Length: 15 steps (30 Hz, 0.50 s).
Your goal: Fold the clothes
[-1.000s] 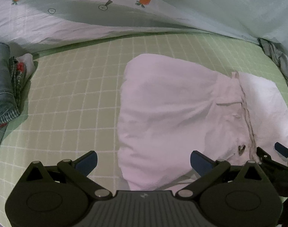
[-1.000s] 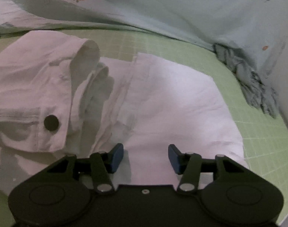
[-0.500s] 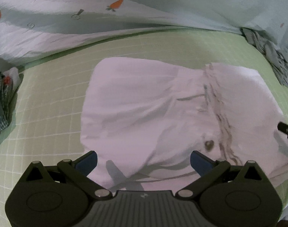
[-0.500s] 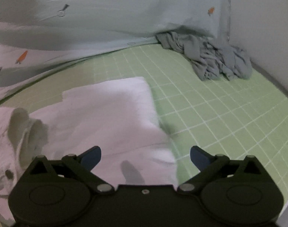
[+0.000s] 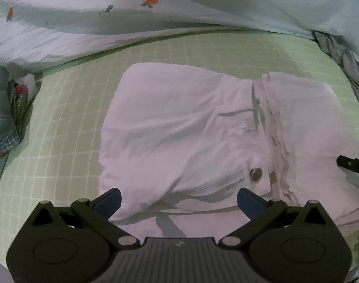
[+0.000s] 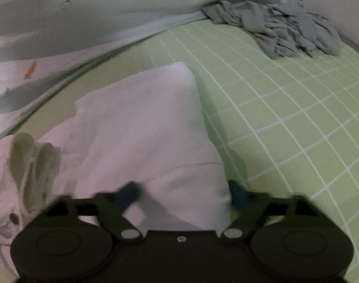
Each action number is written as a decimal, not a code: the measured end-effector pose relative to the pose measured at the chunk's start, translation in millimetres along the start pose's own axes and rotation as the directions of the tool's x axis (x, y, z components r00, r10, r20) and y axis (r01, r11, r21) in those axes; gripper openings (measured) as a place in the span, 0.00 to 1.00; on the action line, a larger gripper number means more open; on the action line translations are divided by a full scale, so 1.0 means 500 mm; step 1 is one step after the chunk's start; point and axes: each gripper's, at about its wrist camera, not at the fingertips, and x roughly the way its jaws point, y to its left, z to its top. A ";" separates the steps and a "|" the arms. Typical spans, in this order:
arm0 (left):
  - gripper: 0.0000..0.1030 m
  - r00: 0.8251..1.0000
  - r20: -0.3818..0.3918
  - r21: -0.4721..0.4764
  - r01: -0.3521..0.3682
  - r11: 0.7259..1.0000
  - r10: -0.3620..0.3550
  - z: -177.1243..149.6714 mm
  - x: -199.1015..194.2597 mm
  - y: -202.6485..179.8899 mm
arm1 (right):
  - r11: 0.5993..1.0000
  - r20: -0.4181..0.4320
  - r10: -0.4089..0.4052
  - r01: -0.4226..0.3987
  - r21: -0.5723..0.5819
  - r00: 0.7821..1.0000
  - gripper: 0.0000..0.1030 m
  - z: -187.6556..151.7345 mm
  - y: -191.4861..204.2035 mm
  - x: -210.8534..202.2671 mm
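A pale pink garment (image 5: 191, 127) with a metal button (image 5: 256, 173) lies partly folded on the green checked sheet (image 5: 68, 122). My left gripper (image 5: 178, 199) hovers open and wide over its near edge, gripping nothing. A black piece of the right gripper shows at that view's right edge. In the right wrist view the same garment (image 6: 144, 129) fills the left half. My right gripper (image 6: 184, 193) is blurred, its jaws closing around the garment's near right edge; I do not see the pads pressing the cloth.
A light quilt with carrot prints (image 5: 85, 23) is bunched along the far side. A crumpled grey garment (image 6: 285, 30) lies at the far right by the wall. Folded clothes (image 5: 2, 108) are stacked at the left. Bare sheet (image 6: 297, 129) spreads right of the pink garment.
The right gripper rolled and swung from the garment's middle to its right edge; its jaws opened wide, then narrowed. The left gripper shifted right along the near edge, still open.
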 end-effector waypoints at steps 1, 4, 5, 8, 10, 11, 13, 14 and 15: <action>1.00 1.000 -0.003 -0.007 -0.004 1.000 0.004 0.000 0.001 0.000 | 1.000 -0.004 0.000 0.000 0.007 1.000 0.59 0.001 0.001 -0.001; 1.00 1.000 -0.010 -0.023 -0.009 1.000 0.009 0.002 0.007 0.004 | 1.000 0.004 0.009 -0.009 0.013 1.000 0.29 0.007 0.005 -0.014; 1.00 1.000 -0.009 -0.028 -0.009 1.000 0.009 0.003 0.008 0.006 | 0.999 0.017 0.022 -0.023 0.022 1.000 0.20 0.010 0.006 -0.024; 1.00 1.000 -0.005 -0.043 -0.006 0.999 0.006 0.004 0.009 0.015 | 0.998 0.075 0.055 -0.055 0.002 0.996 0.10 0.020 0.023 -0.063; 1.00 1.000 -0.002 -0.053 -0.004 0.999 0.004 0.005 0.010 0.025 | 0.995 0.123 0.063 -0.052 -0.089 0.990 0.09 0.032 0.064 -0.093; 1.00 1.000 -0.001 -0.058 -0.003 0.998 0.003 0.004 0.011 0.031 | 0.988 0.145 0.085 -0.065 -0.137 0.986 0.09 0.037 0.094 -0.107; 1.00 1.000 0.001 -0.070 -0.001 0.998 0.001 0.003 0.012 0.046 | 0.969 0.187 0.132 -0.087 -0.232 0.974 0.09 0.047 0.153 -0.137; 1.00 1.000 0.001 -0.076 0.000 0.997 0.000 0.002 0.013 0.055 | 0.955 0.198 0.164 -0.105 -0.277 0.967 0.08 0.049 0.188 -0.146; 1.00 1.000 0.002 -0.085 -0.001 0.996 0.001 0.002 0.013 0.066 | 0.939 0.207 0.195 -0.122 -0.322 0.959 0.08 0.052 0.224 -0.155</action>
